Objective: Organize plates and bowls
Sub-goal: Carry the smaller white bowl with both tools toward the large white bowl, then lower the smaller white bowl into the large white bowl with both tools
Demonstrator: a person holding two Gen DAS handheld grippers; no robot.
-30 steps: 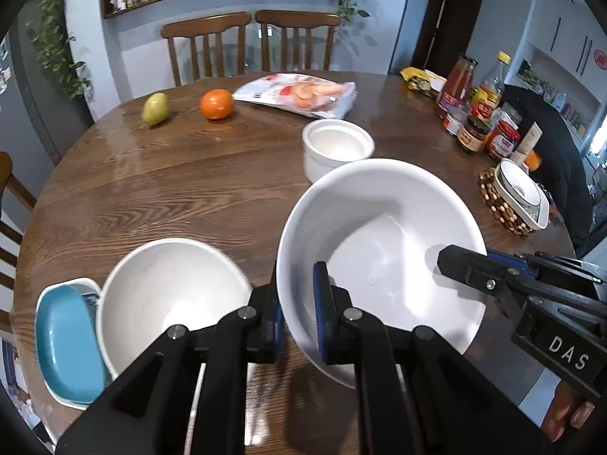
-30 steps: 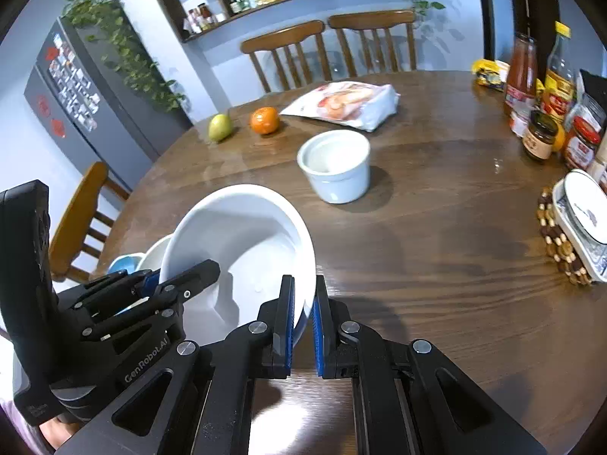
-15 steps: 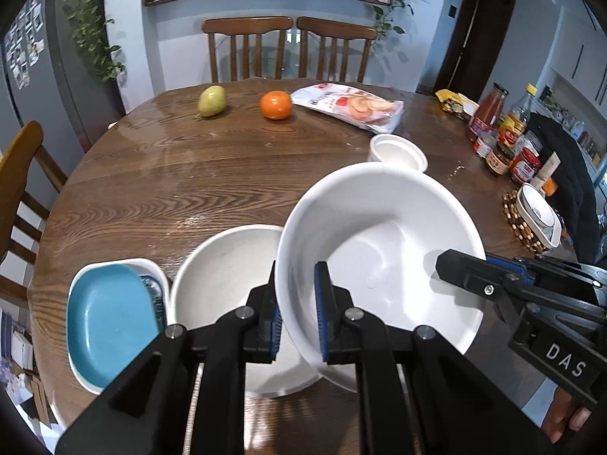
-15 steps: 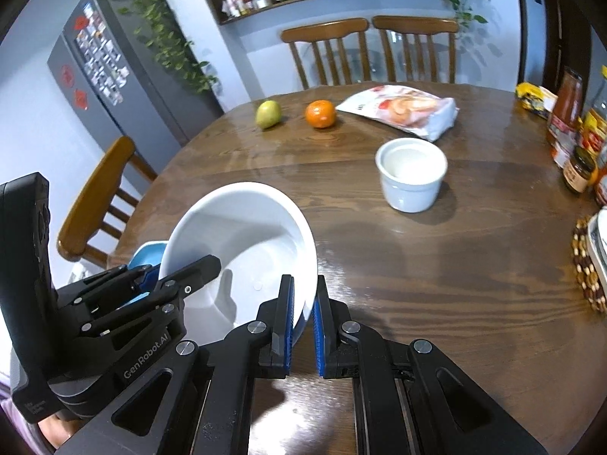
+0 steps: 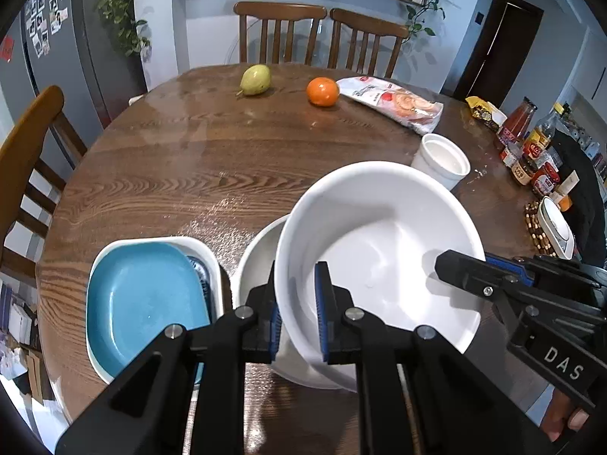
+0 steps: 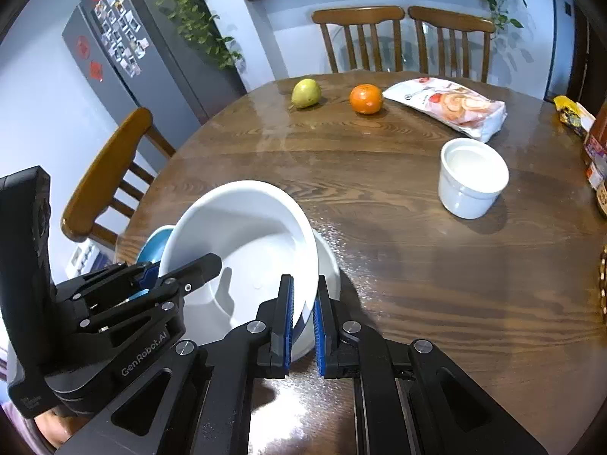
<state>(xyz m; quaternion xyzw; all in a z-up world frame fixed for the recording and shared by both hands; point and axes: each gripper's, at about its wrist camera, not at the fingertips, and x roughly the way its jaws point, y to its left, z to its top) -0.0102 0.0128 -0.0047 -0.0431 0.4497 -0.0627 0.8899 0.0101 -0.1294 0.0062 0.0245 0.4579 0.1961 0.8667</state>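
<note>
Both grippers carry one large white bowl (image 5: 379,235) by its rim. My left gripper (image 5: 297,295) is shut on the near left rim; my right gripper (image 6: 302,303) is shut on the opposite rim of the same white bowl (image 6: 242,242). The bowl hangs tilted over a second white bowl (image 5: 258,261) that rests on the round wooden table (image 5: 189,174), and covers most of it. To the left lies a blue plate (image 5: 144,299) inside a white dish (image 5: 205,250). A small white cup-shaped bowl (image 6: 472,182) stands further right.
A pear (image 5: 256,79), an orange (image 5: 322,91) and a snack bag (image 5: 394,102) lie at the far side. Jars and bottles (image 5: 527,151) and a white dish on a beaded trivet (image 5: 554,223) crowd the right edge. Wooden chairs (image 5: 318,34) surround the table.
Both grippers have carried the held bowl leftward until it overlaps the resting white bowl. The blue plate and the small white bowl have not moved on the table.
</note>
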